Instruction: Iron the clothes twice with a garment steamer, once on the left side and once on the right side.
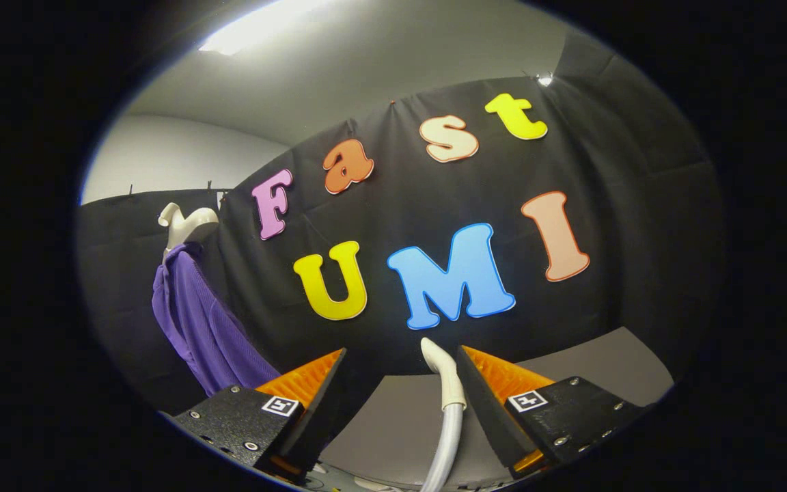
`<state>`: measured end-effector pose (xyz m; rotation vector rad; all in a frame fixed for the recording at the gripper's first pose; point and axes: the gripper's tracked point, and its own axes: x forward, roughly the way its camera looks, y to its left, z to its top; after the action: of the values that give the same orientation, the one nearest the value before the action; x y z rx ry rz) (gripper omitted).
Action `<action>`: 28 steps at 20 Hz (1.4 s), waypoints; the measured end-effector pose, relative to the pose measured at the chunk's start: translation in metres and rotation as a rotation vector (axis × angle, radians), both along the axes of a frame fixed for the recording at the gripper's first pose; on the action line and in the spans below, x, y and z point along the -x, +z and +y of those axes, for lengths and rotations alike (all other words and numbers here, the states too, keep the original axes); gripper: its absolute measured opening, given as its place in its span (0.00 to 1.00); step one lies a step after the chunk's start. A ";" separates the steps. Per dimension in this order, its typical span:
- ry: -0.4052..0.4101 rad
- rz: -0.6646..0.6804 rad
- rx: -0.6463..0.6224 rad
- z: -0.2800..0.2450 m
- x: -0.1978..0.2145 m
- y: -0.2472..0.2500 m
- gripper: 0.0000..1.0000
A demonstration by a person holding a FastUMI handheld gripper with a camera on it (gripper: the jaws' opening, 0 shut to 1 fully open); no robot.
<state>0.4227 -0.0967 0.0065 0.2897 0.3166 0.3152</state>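
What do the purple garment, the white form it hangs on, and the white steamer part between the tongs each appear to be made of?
Purple garment: looks like a fine ribbed or knit fabric, matte, draping in soft folds. White form: probably moulded plastic, smooth with a slight sheen. Steamer part: apparently glossy plastic nozzle joining a ridged, flexible-looking hose. It stands between the open tongs, close to one finger; contact can't be judged.

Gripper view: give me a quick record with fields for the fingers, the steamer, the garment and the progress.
gripper: fingers open, apart, pressing on nothing
steamer hose: white, runs up between the fingers, close beside one of them; contact unclear
garment: purple, hanging on a white mannequin bust, beyond the fingers and off to one side
backdrop: black cloth wall
progress: steamer not at the garment
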 end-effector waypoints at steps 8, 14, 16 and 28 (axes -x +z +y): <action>0.051 0.254 0.009 -0.001 -0.066 -0.093 0.95; 0.099 0.411 -0.037 0.001 -0.084 -0.141 0.95; 0.122 0.475 -0.072 0.005 -0.085 -0.157 0.95; 0.176 0.692 -0.332 0.015 -0.078 -0.201 0.77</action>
<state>0.5006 -0.0822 -0.1946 0.7016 0.9787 0.4363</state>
